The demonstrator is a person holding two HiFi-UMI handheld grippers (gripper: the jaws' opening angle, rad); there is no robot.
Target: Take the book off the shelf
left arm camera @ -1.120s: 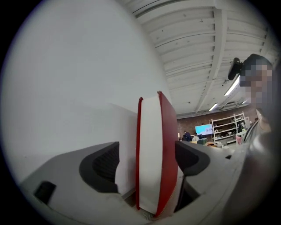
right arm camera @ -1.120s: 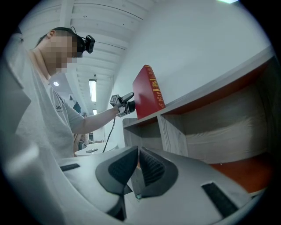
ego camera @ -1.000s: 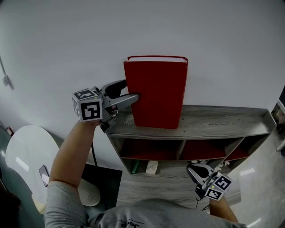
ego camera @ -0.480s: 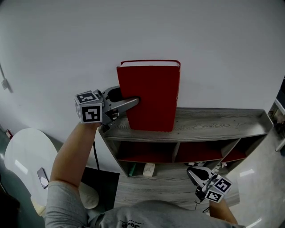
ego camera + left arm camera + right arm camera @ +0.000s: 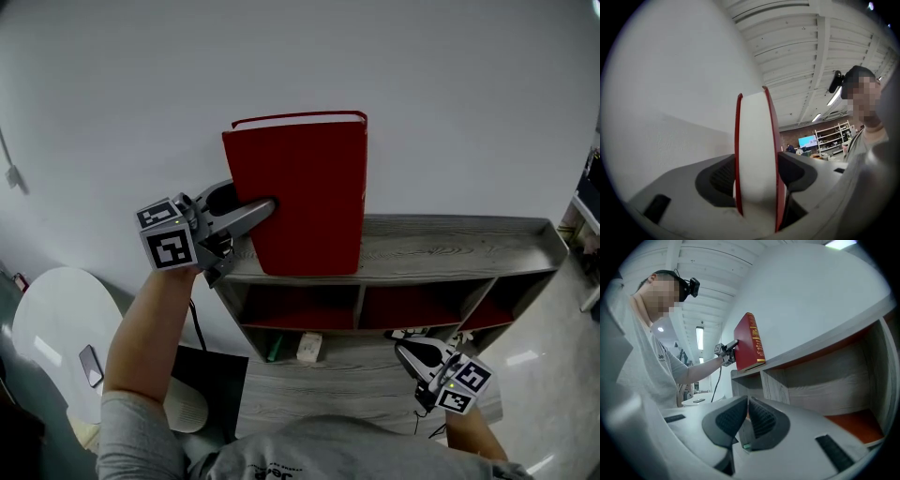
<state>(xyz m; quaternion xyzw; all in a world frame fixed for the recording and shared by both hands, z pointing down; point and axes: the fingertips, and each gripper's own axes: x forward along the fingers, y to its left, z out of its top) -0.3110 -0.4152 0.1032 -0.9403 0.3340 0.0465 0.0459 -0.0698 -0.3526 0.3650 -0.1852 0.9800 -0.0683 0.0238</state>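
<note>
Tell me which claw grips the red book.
The left claw: its jaws, just closing, pinch the red book standing on the shelf; the right claw hangs shut, empty.

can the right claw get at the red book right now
Probably yes: the right claw hangs low and shut, below the shelf top, with nothing between it and the right side of the book.

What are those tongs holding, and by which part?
Left tongs, jaws just closed further, clamp the red book by its page-side edge, across both covers. Right tongs: shut, empty.
</note>
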